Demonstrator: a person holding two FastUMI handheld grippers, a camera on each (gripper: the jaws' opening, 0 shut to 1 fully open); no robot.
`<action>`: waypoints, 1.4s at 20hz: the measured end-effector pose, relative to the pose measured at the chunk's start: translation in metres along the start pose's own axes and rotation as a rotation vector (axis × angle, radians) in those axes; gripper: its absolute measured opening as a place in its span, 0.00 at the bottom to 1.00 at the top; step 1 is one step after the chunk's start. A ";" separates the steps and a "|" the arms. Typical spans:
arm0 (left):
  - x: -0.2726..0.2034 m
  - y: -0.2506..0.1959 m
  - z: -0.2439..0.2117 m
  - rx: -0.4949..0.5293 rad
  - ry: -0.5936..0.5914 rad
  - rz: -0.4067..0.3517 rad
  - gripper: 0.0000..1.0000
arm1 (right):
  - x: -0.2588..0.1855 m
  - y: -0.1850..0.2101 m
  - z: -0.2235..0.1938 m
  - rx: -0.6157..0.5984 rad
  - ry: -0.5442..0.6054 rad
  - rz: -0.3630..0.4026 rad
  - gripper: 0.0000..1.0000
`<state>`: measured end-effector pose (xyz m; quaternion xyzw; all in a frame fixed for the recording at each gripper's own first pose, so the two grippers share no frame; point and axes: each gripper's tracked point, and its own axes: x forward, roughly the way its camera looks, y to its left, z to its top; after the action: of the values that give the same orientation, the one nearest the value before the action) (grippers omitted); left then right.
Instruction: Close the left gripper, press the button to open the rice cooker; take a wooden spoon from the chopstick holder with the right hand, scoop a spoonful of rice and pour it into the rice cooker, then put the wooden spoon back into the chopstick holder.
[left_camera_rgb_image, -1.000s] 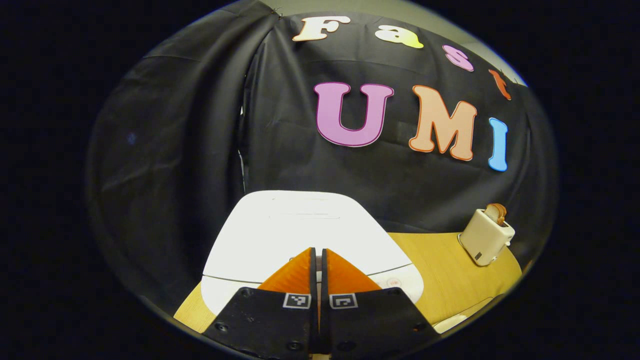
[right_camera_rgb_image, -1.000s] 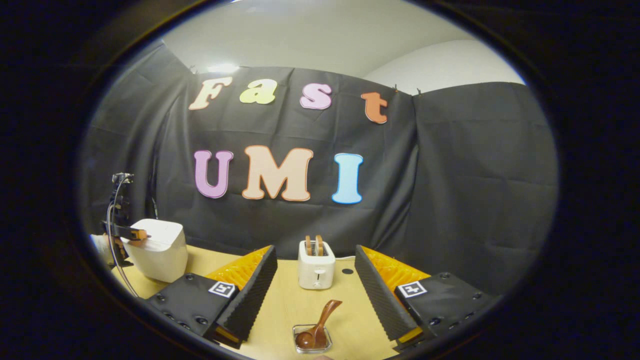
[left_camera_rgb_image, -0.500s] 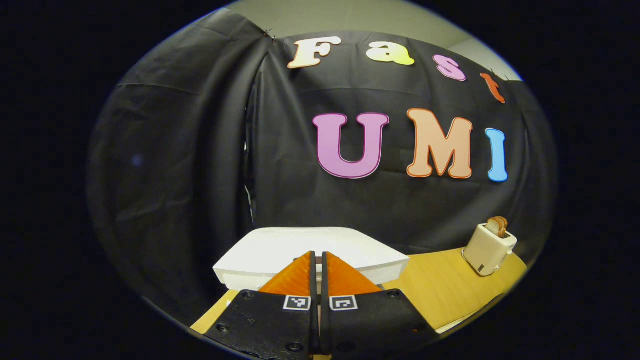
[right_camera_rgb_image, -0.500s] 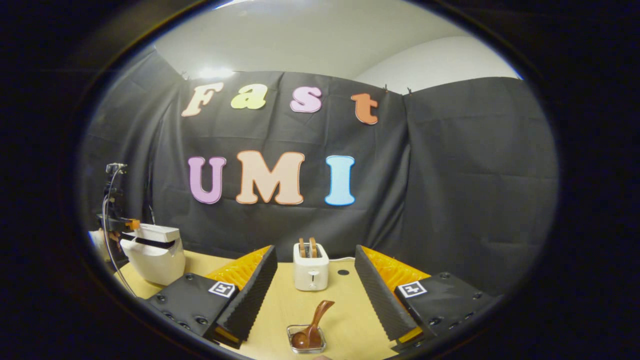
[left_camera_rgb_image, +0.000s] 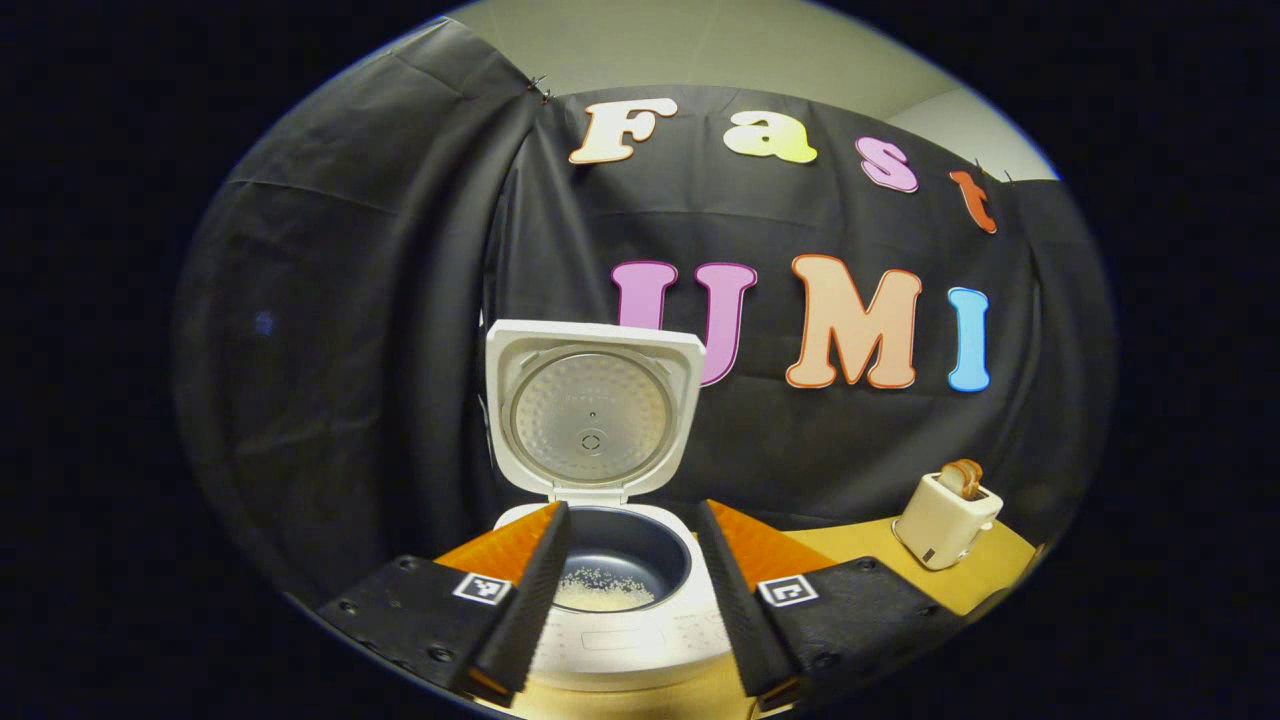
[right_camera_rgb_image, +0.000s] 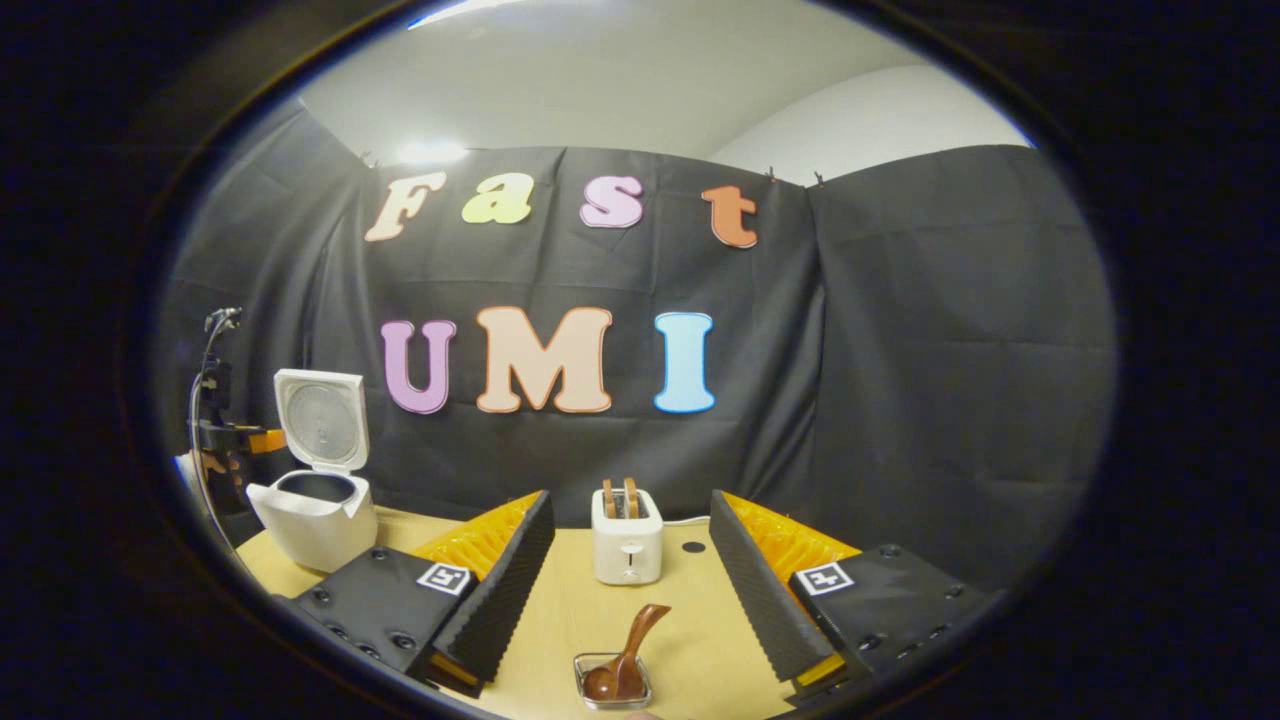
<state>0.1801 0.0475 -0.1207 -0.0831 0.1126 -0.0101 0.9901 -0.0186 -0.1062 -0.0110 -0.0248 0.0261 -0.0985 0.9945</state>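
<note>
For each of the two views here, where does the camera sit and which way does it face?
Left gripper view: rides the left tongs, open, facing the open rice cooker close up.
Right gripper view: rides the right tongs, open, low over the table, facing the wooden spoon and toaster.
Shared: both show the rice cooker, toaster and table.

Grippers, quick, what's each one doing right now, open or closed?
Left gripper: open, holding nothing, over the rice cooker.
Right gripper: open, holding nothing, above the wooden spoon.
</note>
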 end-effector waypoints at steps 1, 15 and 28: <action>-0.007 -0.002 0.006 0.001 -0.011 0.000 0.87 | 0.001 -0.001 0.000 0.005 0.001 0.004 1.00; -0.119 -0.047 0.059 0.017 -0.164 -0.049 0.95 | 0.062 -0.011 -0.068 0.124 0.200 0.072 1.00; -0.161 -0.071 0.064 0.044 -0.174 -0.054 0.94 | 0.097 -0.009 -0.182 0.156 0.503 0.072 0.98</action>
<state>0.0373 -0.0059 -0.0122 -0.0647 0.0237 -0.0319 0.9971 0.0644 -0.1425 -0.1967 0.0783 0.2659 -0.0678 0.9584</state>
